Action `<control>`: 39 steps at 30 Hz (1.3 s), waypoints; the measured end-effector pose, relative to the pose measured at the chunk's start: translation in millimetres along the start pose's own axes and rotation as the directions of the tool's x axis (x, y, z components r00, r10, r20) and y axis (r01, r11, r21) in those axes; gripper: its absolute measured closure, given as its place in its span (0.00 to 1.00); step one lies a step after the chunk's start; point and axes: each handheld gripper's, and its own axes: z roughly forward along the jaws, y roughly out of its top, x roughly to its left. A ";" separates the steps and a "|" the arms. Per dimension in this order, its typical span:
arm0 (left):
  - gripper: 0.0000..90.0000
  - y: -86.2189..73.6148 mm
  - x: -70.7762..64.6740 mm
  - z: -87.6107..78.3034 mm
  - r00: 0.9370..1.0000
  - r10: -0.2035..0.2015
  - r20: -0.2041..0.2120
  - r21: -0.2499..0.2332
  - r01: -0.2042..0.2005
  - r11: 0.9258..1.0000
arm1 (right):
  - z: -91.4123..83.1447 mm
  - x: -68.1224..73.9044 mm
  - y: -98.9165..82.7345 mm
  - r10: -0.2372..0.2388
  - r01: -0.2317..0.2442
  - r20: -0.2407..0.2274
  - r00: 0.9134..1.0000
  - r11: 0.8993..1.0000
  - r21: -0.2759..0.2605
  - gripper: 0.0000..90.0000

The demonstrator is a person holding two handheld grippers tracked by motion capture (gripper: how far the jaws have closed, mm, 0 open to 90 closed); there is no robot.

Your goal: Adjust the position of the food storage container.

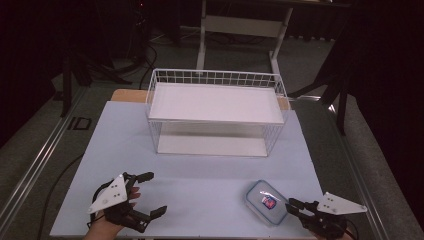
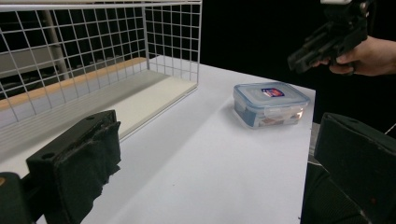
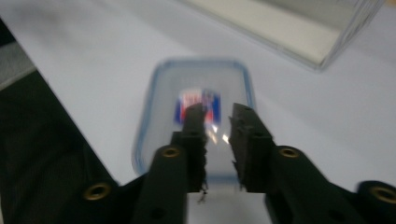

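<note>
A clear plastic box with a blue-rimmed lid and a red-and-blue label (image 1: 266, 201) lies on the white tabletop (image 1: 200, 180) at the front right. My right gripper (image 1: 296, 204) hovers at its right edge; in the right gripper view its jaws (image 3: 217, 116) are almost together, a thin gap between them, over the box's lid (image 3: 201, 79), holding nothing. At the front left my left gripper (image 1: 156, 193) is wide open and empty, pointing across the table toward the box (image 2: 271, 100). The right gripper (image 2: 327, 42) and the hand holding it hang above the box there.
A white wire rack (image 1: 215, 102) with a solid top shelf and a lower shelf stands at the table's back centre, its mesh wall (image 2: 93, 56) to the left of my left gripper. Dark floor, cables and a table frame lie beyond.
</note>
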 end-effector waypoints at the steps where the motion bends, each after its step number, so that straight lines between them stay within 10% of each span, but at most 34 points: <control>1: 0.02 0.1 0.0 0.2 1.000 0.000 0.002 0.000 0.000 1.000 | 0.3 -2.0 -4.3 0.001 -0.001 -0.007 1.000 1.000 0.015 0.89; 18: 0.02 1.4 -1.2 3.5 1.000 0.022 0.002 0.007 -0.022 1.000 | 6.5 -21.6 -52.2 0.077 -0.075 -0.005 0.997 0.987 0.143 1.00; 39: 0.02 1.1 -0.8 4.4 1.000 0.023 0.005 0.012 -0.023 1.000 | 38.9 -24.7 -32.9 0.054 -0.043 -0.048 0.997 0.976 0.216 1.00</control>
